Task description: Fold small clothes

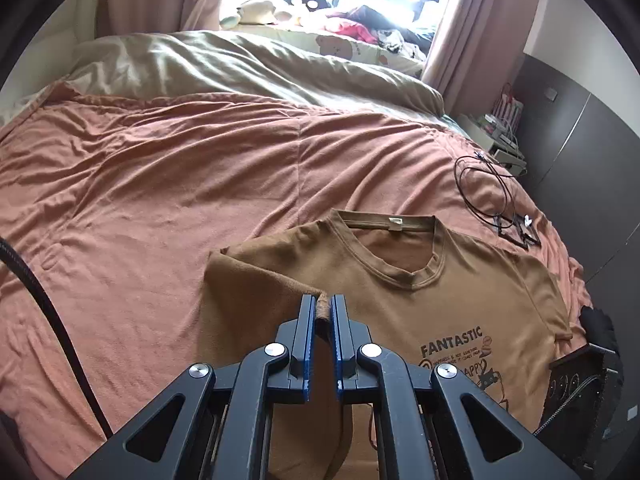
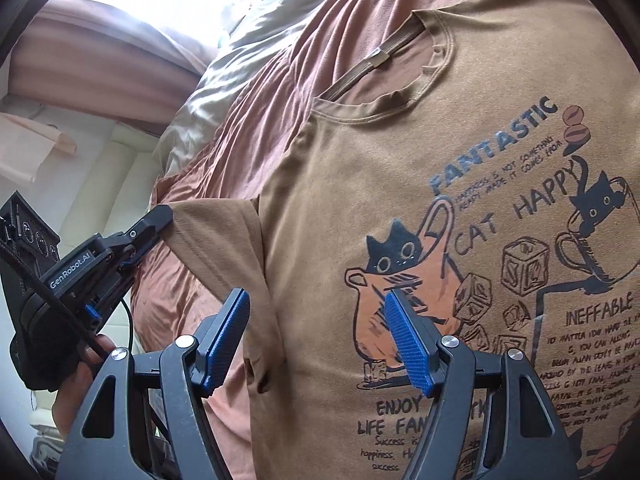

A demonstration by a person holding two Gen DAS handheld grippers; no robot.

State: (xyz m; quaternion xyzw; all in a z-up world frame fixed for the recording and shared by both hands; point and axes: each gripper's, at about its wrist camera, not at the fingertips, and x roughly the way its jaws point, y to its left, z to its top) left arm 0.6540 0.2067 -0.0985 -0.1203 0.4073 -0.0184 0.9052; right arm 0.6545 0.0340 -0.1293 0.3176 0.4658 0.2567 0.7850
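the brown t-shirt [image 1: 460,292] lies face up on the orange bedspread [image 1: 160,184], collar toward the far end of the bed, its cat print showing. the left gripper [image 1: 323,308] is clamped on the edge of the left sleeve [image 1: 256,280], with a small roll of fabric pinched between the blue pads, and the sleeve is lifted off the bed and partly turned over toward the chest. from the right wrist view the same gripper [image 2: 166,213] holds the sleeve's outer corner out in the air beside the shirt body. the right gripper [image 2: 316,300] hovers over the lower chest with its jaws standing apart and nothing between them; whether its tips touch the cloth i cannot tell.

the step in hand looks like the first side fold, bringing the sleeve in across the front. to do it well, the left hand should carry the sleeve inward and low, so the crease runs straight down from the shoulder rather than slanting. the right gripper would help by pressing on the shirt near the intended fold line, keeping the body from sliding. let go only once the sleeve lies flat on the print, or the pinched edge may spring back and bunch. the black cable [image 1: 488,188] lying past the collar is well clear of the fold.
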